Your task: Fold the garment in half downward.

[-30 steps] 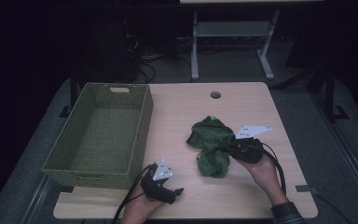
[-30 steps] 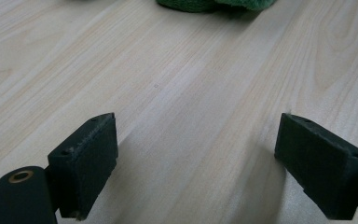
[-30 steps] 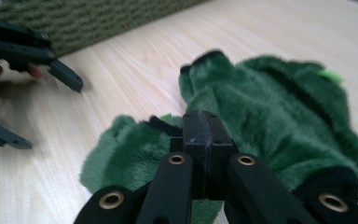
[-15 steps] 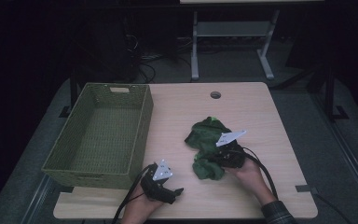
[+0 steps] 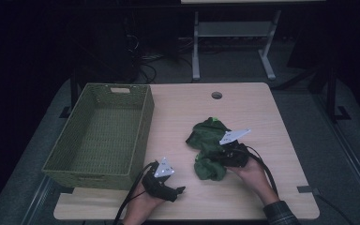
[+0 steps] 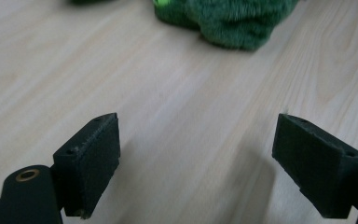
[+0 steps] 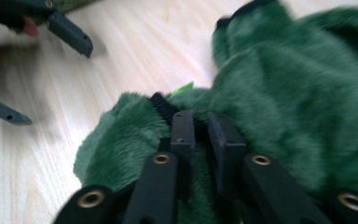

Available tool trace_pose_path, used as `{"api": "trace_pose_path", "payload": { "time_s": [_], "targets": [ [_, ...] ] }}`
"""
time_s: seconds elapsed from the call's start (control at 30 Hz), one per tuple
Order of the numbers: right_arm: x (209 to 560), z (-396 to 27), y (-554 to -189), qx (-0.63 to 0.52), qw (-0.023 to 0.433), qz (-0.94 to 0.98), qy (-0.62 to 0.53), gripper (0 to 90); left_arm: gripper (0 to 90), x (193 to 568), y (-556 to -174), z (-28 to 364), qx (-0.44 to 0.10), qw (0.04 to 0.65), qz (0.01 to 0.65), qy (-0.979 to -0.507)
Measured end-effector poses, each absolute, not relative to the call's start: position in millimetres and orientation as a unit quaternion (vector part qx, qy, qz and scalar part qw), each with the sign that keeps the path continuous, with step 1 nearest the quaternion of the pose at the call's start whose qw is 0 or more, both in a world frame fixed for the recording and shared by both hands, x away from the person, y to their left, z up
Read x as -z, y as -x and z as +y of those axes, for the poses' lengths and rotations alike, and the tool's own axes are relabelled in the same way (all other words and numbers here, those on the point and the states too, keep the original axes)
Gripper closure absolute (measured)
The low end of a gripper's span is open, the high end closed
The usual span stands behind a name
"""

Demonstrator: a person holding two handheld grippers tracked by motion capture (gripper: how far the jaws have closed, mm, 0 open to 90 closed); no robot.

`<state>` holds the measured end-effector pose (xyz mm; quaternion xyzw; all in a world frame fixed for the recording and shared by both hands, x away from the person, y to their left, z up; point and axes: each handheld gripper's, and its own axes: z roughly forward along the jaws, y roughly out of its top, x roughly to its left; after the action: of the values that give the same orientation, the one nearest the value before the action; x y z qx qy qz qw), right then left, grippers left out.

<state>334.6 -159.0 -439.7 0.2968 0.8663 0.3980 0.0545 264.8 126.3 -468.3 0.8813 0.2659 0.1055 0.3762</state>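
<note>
Grippers at work over a green fleece garment (image 5: 208, 147) on a wooden table (image 5: 262, 117), beside a woven basket (image 5: 98, 136).

High view: right gripper (image 5: 222, 157) is buried in the cloth, its jaws hidden; left gripper (image 5: 180, 190) rests apart near the table's front edge. Left gripper view: jaws stand wide over bare wood, the garment (image 6: 228, 21) cut off at the top. Right gripper view, blurred: jaws nearly together, just easing apart, a fold of fleece (image 7: 279, 93) pinched between them.
</note>
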Motion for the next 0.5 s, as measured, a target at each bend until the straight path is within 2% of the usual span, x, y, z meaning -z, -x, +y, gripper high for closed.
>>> {"api": "trace_pose_path", "payload": {
  "time_s": [0.33,0.5],
  "targets": [
    [420,-180,-343,-0.418,0.073,0.848,-0.318,65.8,14.5,441,-290,111,-0.096,0.389,0.255,-0.88],
    [415,-194,-354,-0.41,0.088,0.842,-0.34,64.0,21.6,428,-312,103,-0.096,0.397,0.25,-0.878]
  ]
}}
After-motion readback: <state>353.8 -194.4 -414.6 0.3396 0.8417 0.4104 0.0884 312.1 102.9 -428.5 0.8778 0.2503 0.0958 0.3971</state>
